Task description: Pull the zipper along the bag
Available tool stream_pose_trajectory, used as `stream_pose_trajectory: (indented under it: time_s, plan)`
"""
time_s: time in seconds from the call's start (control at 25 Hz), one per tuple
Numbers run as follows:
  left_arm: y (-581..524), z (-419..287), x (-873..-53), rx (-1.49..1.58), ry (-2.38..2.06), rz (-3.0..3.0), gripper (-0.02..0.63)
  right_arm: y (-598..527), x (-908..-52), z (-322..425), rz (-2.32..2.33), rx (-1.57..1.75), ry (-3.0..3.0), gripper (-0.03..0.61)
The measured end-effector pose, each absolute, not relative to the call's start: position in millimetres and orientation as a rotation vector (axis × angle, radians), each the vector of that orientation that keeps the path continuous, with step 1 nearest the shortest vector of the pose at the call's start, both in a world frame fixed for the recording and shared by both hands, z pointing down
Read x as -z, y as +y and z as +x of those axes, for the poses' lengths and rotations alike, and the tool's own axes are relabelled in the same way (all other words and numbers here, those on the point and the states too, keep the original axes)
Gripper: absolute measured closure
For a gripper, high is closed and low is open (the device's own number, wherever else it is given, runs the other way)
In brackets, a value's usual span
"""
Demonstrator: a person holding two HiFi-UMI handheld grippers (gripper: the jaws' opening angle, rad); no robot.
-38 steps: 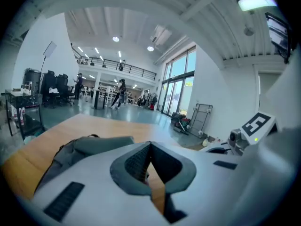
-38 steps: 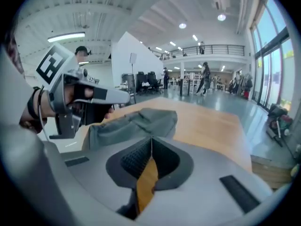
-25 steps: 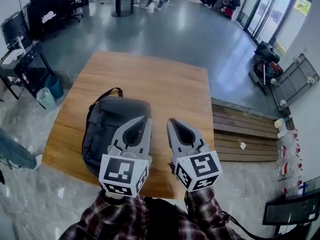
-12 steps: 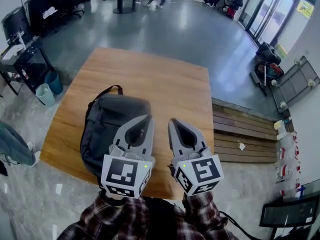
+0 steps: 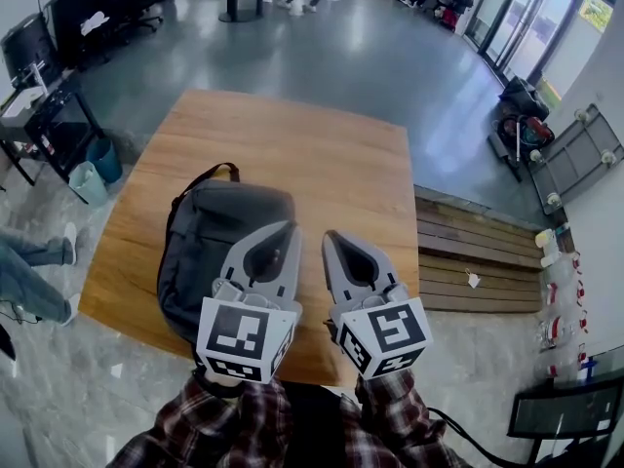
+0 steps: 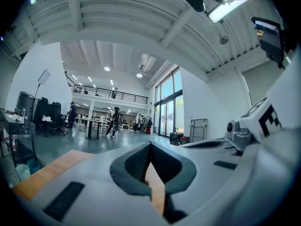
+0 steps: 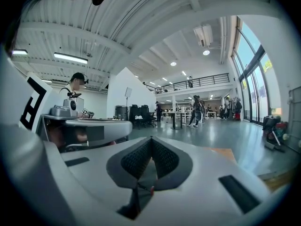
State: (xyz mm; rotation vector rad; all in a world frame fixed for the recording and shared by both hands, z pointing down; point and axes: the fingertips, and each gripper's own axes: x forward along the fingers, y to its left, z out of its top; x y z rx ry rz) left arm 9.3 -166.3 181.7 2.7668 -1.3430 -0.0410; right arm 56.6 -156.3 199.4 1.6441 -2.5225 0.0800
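Note:
A dark grey backpack (image 5: 216,237) lies on the wooden table (image 5: 322,169), its carry handle toward the far side. Both grippers hover side by side above the table's near edge, pointing away from me. My left gripper (image 5: 285,232) is over the bag's right edge, jaws shut and empty. Just right of the bag, over bare wood, my right gripper (image 5: 331,238) is also shut with nothing in it. In the left gripper view the jaws (image 6: 150,146) meet at the tip; the right gripper view shows its jaws (image 7: 150,140) closed likewise. I cannot make out the zipper pull.
A low wooden bench (image 5: 473,256) runs along the table's right side. Two bins (image 5: 97,174) and a desk with monitors (image 5: 39,86) stand at the left. A person's legs (image 5: 29,271) are at the left edge. Grey floor lies beyond the table.
Both grippers stay almost where they were, still shut. The person at the left edge has walked on; the view has shifted slightly.

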Motion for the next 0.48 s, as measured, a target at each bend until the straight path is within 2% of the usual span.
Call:
stream_pose_trajectory:
  time_s: [0.48]
  plan:
    - [-166.3,8.1,-185.9,0.026,-1.331,2.775,0.606,-156.4,-200.9,56.2,1.663,-0.092,-2.518,0.569]
